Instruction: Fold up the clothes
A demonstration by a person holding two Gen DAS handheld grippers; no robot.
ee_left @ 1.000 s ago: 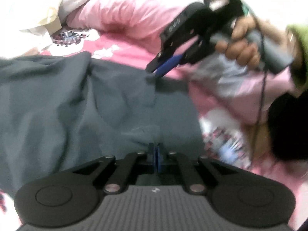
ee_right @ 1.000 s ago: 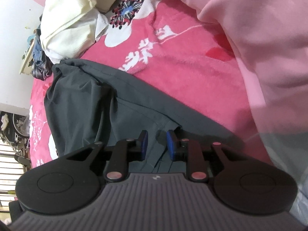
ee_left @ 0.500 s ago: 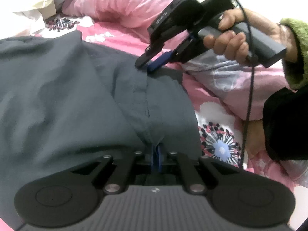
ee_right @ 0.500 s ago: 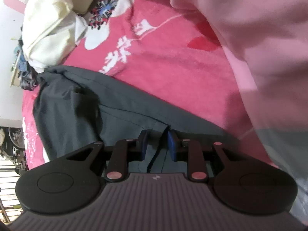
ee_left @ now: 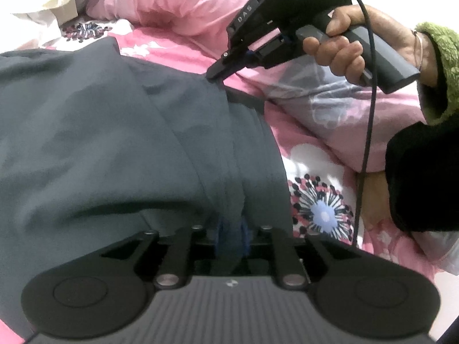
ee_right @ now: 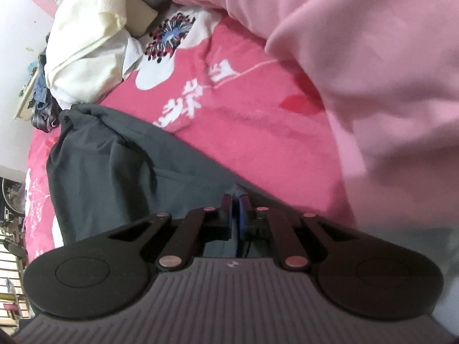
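Left wrist view: the left gripper (ee_left: 231,233) has its jaws pinched on a raised fold of a dark grey garment (ee_left: 100,143), the cloth bunched between the blue pads. The garment lies spread over a bed covered by a pink floral blanket (ee_left: 315,200), filling most of the left side of the view. At the garment's far edge the right gripper (ee_left: 213,73) — held in the person's right hand (ee_left: 344,46) with a green fuzzy cuff (ee_left: 441,66) at the wrist — has its tips down on the cloth, a black cable (ee_left: 370,114) hanging from it. In the right wrist view the right gripper (ee_right: 235,200) has its jaws pressed nearly together on the garment's edge (ee_right: 129,172), a thin strip of grey cloth showing between them. Beyond lie the pink floral blanket (ee_right: 243,109), a pale pink quilt (ee_right: 373,57) bulging at the right, and a cream cloth (ee_right: 86,43) heaped at the far left.
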